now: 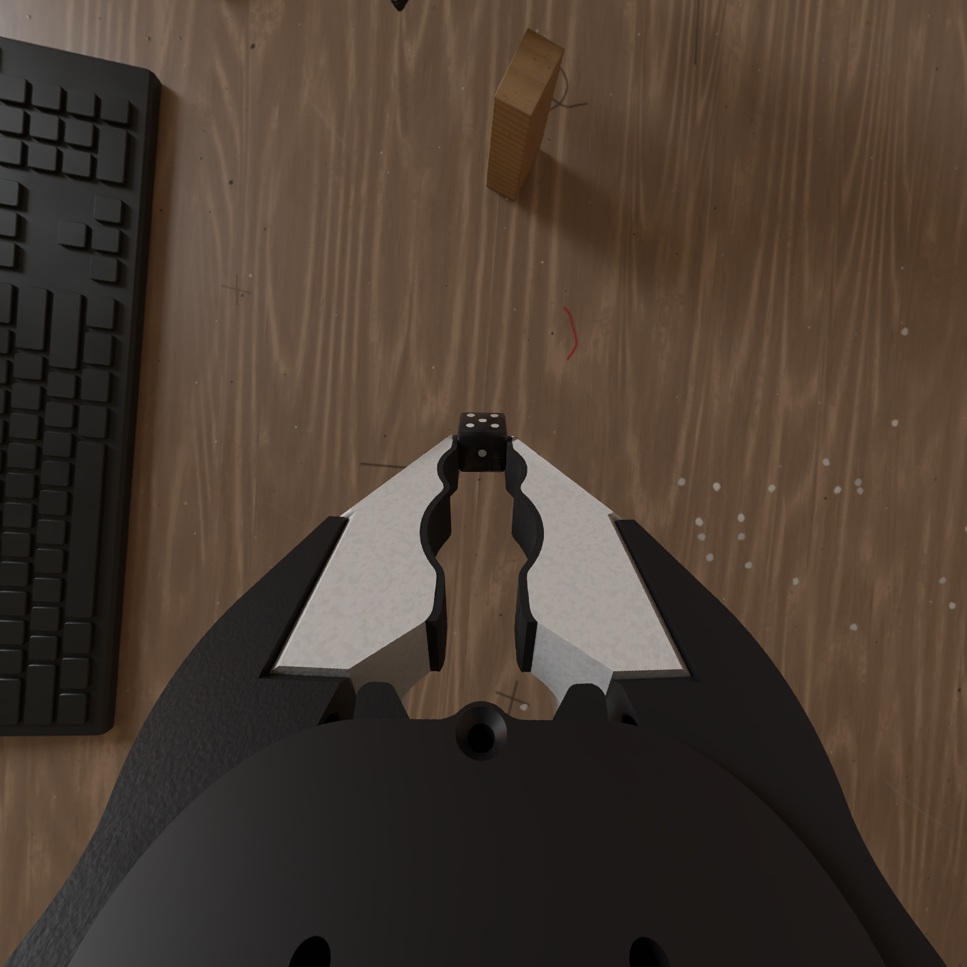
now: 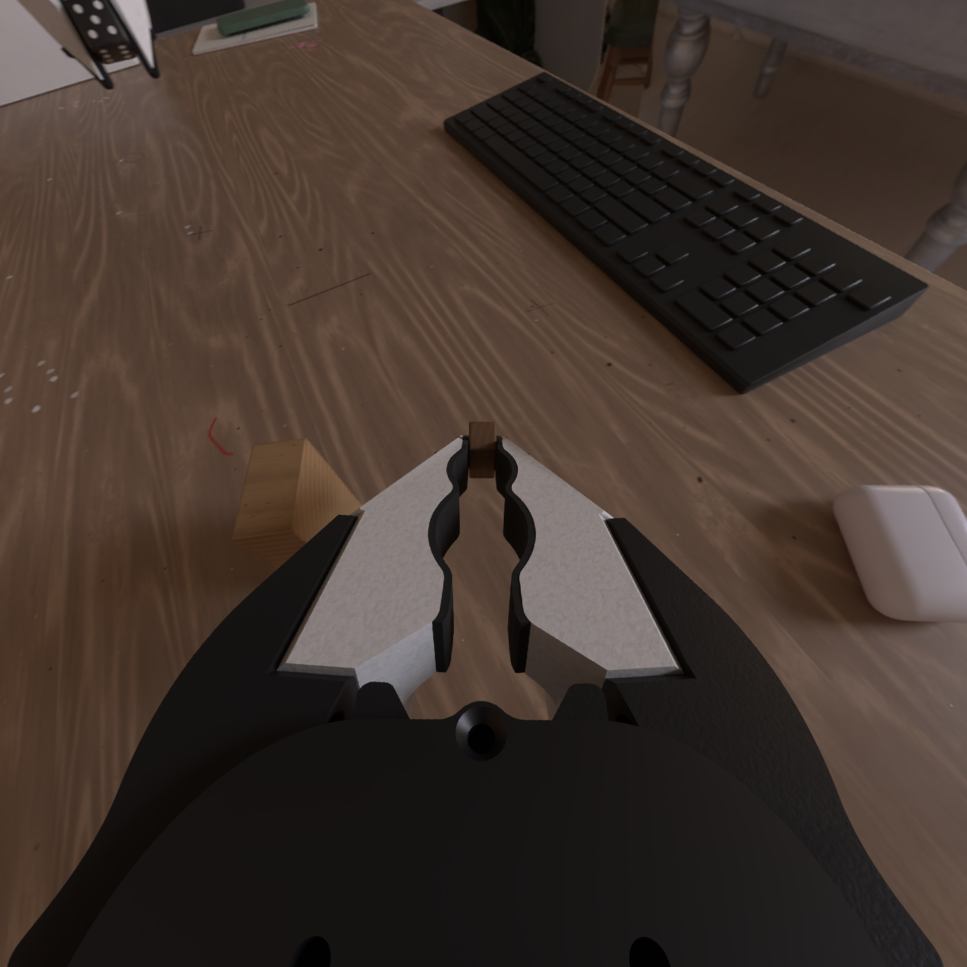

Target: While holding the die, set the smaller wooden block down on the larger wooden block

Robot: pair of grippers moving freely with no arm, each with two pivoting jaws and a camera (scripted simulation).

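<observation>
Between the fingertips of my left hand-held gripper sits the black die, pinched at the very tips and held above the wooden surface. Its fingers are closed to the die's width. Ahead and slightly right of it, the larger block of pale wood stands on the surface, well apart from the die. A black keyboard lies along the left edge of that view, and a short red mark shows on the surface between die and block.

On my right hand-held gripper the fingers are nearly together, clamped on the smaller block, a thin, darker piece of wood gripped at the tips and off the surface. The larger block appears low and to the left of this gripper, partly hidden behind its finger. I think the smaller block is not over it, though the angle makes that hard to judge.

To the right lies a white case, with the keyboard beyond. At the top left corner the left gripper and die show.
</observation>
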